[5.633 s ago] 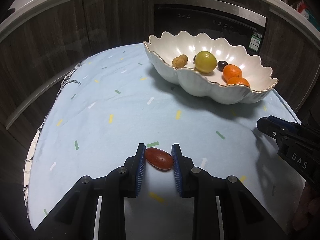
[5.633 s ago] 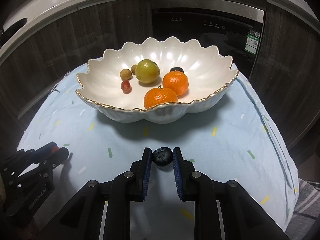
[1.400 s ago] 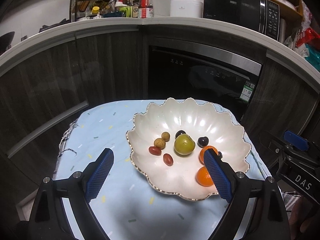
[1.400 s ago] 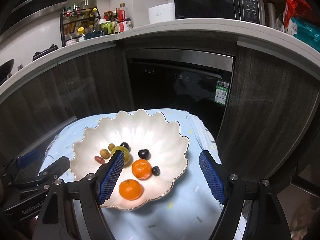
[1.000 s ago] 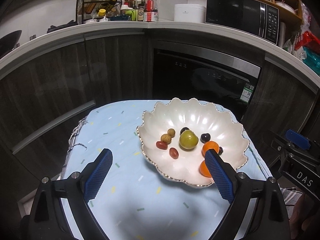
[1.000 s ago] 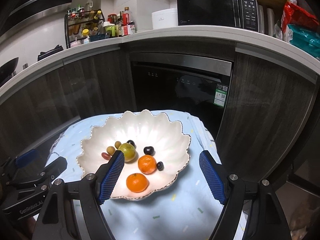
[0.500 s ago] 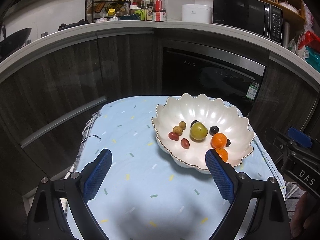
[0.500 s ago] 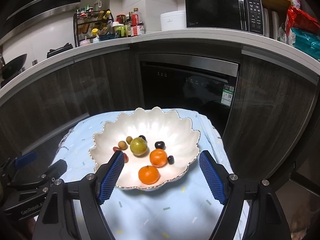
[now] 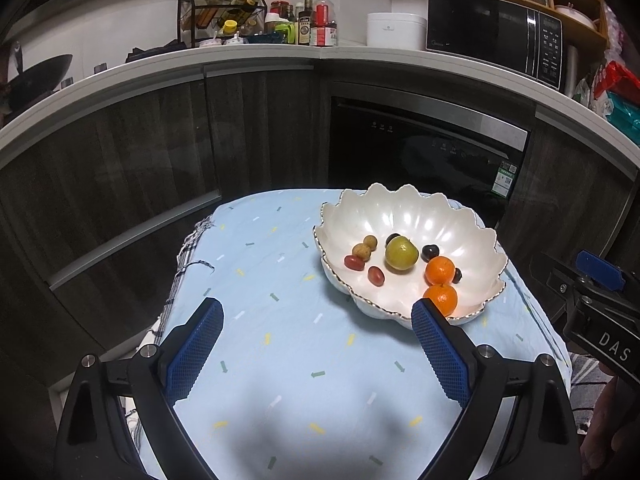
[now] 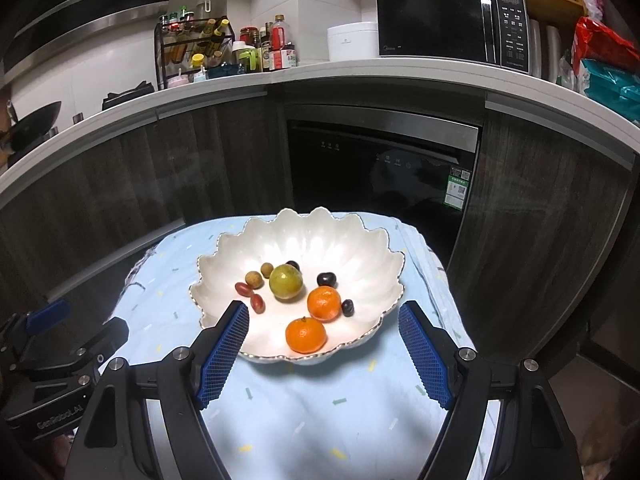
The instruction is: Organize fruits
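L gripper (image 9: 316, 316): jaws spread wide, nothing held, above blue cloth (image 9: 280, 344). R gripper (image 10: 322, 330): jaws wide, nothing held. Scalloped bowl (image 10: 360, 240) ahead of R gripper; fwd-right of L. L view alone shows bare cloth left of bowl. Bowl contents: green fruit (image 10: 285, 281), 2 oranges (image 10: 306, 334), 2 red grape tomatoes (image 10: 257, 303), small brown and dark fruits.

Pearly white bowl (image 10: 352, 236), pale-blue confetti-patterned cloth (image 10: 304, 412), orange tangerines (image 10: 306, 335).
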Demonstrator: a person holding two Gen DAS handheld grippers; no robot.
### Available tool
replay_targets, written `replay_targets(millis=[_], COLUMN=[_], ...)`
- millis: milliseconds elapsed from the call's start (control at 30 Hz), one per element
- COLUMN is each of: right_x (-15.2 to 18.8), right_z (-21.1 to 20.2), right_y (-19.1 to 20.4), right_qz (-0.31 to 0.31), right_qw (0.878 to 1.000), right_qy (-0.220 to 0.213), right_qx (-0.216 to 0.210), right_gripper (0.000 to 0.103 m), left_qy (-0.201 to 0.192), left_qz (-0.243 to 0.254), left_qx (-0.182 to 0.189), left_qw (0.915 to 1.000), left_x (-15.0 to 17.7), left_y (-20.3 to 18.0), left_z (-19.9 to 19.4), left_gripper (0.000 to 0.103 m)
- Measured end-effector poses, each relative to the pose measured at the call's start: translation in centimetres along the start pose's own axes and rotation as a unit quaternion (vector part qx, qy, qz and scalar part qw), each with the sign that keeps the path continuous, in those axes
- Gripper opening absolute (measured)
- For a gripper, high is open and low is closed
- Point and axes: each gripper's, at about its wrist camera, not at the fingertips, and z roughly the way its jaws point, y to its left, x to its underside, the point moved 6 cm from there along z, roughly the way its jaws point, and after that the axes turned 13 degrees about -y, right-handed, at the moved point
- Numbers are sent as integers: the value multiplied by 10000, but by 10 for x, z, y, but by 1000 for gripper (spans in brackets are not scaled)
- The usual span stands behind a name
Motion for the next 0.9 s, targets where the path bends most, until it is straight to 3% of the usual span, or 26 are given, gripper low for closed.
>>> replay_targets(millis=[900], right_x=[10], right_z=[-25], right_y=[8], right_qz=[-108], right_qw=[9999], right_qy=[-2], right_qx=[-47], right_gripper=[78], left_qy=[-98], left_qz=[-4], left_qx=[-22], left_qw=[9999], left_x=[8], left_y=[8], left_z=[-28], left_gripper=[101])
